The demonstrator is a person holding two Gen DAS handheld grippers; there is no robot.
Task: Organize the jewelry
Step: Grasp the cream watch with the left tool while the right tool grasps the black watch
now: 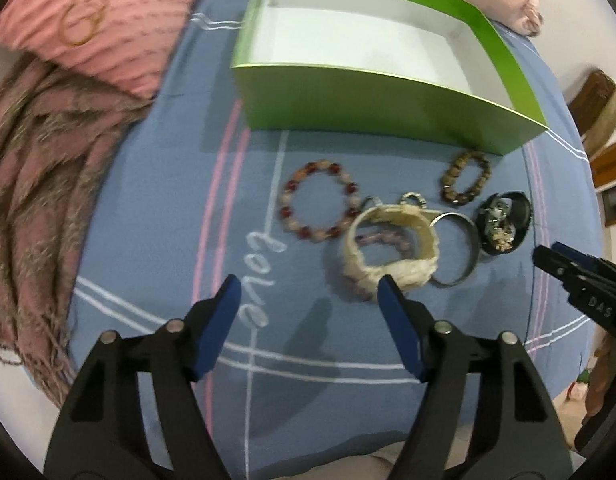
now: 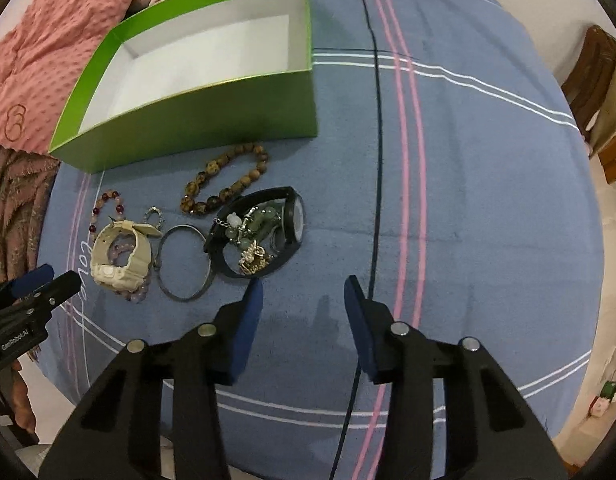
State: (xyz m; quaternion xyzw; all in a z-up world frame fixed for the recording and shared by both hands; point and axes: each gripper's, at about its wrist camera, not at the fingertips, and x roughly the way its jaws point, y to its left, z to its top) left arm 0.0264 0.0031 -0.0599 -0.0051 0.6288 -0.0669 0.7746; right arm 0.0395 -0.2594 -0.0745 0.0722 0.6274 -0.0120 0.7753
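Both the left gripper (image 1: 310, 292) and right gripper (image 2: 303, 292) hang with jaws apart, holding nothing, above a blue striped bedsheet (image 2: 468, 160). The jewelry pile (image 2: 195, 236) lies just before an empty green box (image 2: 211, 120); pink blanket (image 1: 119, 24) beyond.

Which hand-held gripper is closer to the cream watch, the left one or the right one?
Left. The left hand-held gripper hangs just in front of the cream watch, one finger at its edge. The right hand-held gripper is off to its side, past the metal bangle.
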